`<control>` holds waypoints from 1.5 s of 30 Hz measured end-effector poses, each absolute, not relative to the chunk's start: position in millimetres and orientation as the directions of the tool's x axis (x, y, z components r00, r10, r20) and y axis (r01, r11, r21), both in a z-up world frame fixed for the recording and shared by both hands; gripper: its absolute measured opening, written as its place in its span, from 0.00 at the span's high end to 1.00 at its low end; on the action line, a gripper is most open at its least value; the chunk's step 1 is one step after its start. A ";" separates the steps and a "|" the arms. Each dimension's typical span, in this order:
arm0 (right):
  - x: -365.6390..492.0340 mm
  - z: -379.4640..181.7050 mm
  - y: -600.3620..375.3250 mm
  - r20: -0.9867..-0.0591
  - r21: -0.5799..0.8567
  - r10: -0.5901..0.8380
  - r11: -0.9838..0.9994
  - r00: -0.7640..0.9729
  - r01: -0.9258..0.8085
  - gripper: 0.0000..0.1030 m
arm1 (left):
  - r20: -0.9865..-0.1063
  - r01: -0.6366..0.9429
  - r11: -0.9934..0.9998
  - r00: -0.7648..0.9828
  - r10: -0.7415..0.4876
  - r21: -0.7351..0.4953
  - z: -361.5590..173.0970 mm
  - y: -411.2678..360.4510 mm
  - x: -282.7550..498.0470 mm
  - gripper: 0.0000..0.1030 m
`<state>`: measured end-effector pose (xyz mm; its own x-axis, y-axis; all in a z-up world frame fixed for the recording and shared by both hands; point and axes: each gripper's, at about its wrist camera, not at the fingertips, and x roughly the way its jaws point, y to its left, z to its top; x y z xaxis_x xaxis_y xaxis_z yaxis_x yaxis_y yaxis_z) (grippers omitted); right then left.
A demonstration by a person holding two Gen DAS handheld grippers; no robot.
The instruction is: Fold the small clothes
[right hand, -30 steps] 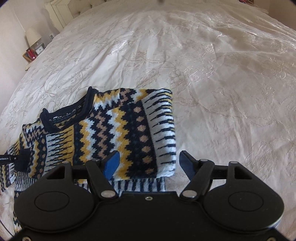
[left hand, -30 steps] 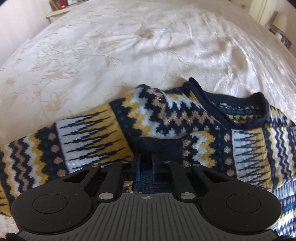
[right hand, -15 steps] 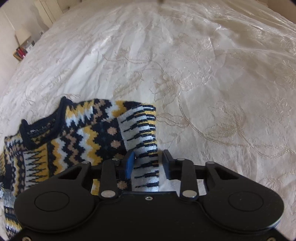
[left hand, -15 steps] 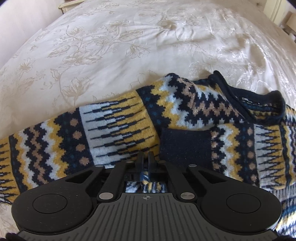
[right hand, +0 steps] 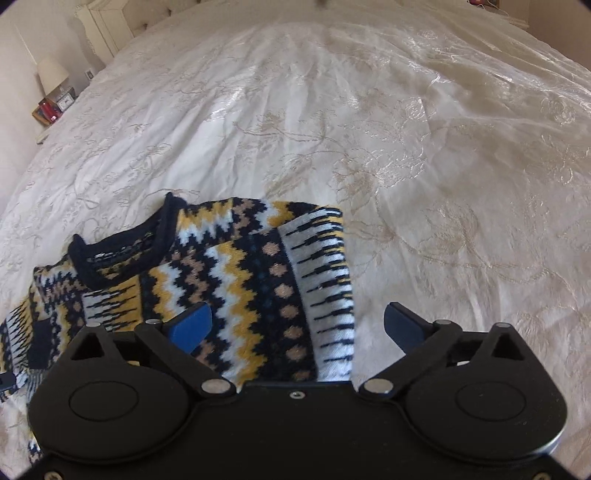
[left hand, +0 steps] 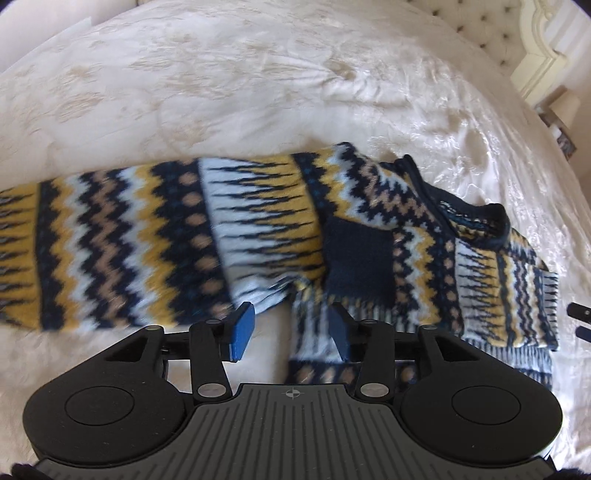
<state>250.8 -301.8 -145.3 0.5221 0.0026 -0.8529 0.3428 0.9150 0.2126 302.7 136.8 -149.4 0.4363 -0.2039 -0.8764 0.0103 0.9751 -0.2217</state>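
A small knitted sweater (left hand: 266, 236) in navy, yellow, white and tan zigzags lies on the cream bedspread (left hand: 221, 81). In the left wrist view one sleeve (left hand: 129, 251) lies folded across the body, its navy cuff (left hand: 356, 262) near the collar (left hand: 476, 221). My left gripper (left hand: 291, 332) is open and empty just short of the sleeve's lower edge. In the right wrist view the sweater (right hand: 229, 288) lies folded, and my right gripper (right hand: 295, 328) is open over its right edge, holding nothing.
The embroidered bedspread (right hand: 406, 129) spreads out all around. A bedside table with a lamp (right hand: 51, 77) and red items stands at the far left. A tufted headboard (left hand: 491, 33) is at the far right of the left wrist view.
Both grippers have opened and let go of the sweater. The left one drew back from the sleeve it held; the right one released the folded right edge, which now lies flat.
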 end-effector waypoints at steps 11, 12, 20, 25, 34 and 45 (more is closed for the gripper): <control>201.0 -123.0 -216.8 -0.839 0.273 0.119 0.936 0.531 0.221 0.01 | -0.872 -0.192 0.963 0.483 -0.077 -0.191 -137.9 236.7 255.3 0.54; 198.4 -122.6 -210.1 -0.839 0.277 0.127 0.937 0.529 0.214 0.01 | -0.871 -0.214 0.958 0.488 -0.065 -0.191 -137.1 247.1 252.9 0.54; 179.9 -113.6 -165.2 -0.835 0.295 0.167 0.940 0.524 0.171 0.01 | -0.853 -0.425 0.873 0.522 0.020 -0.240 -137.5 334.0 238.9 0.54; 176.5 -108.5 -143.9 -0.833 0.292 0.170 0.943 0.526 0.158 0.01 | -0.835 -0.469 0.845 0.548 0.052 -0.255 -136.0 371.6 243.9 0.54; 174.3 -106.1 -113.1 -0.836 0.290 0.176 0.946 0.520 0.146 0.01 | -0.810 -0.473 0.834 0.584 0.055 -0.284 -142.9 405.5 267.9 0.54; 164.0 -108.9 -98.5 -0.850 0.278 0.161 0.946 0.501 0.169 0.01 | -0.782 -0.500 0.803 0.619 0.070 -0.324 -147.7 413.0 271.1 0.67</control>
<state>164.0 -98.5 -108.9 0.5011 0.1609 -0.8503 0.1688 0.9455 0.2784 271.1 413.0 -147.7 0.6192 0.0698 -0.7821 -0.5003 0.8028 -0.3245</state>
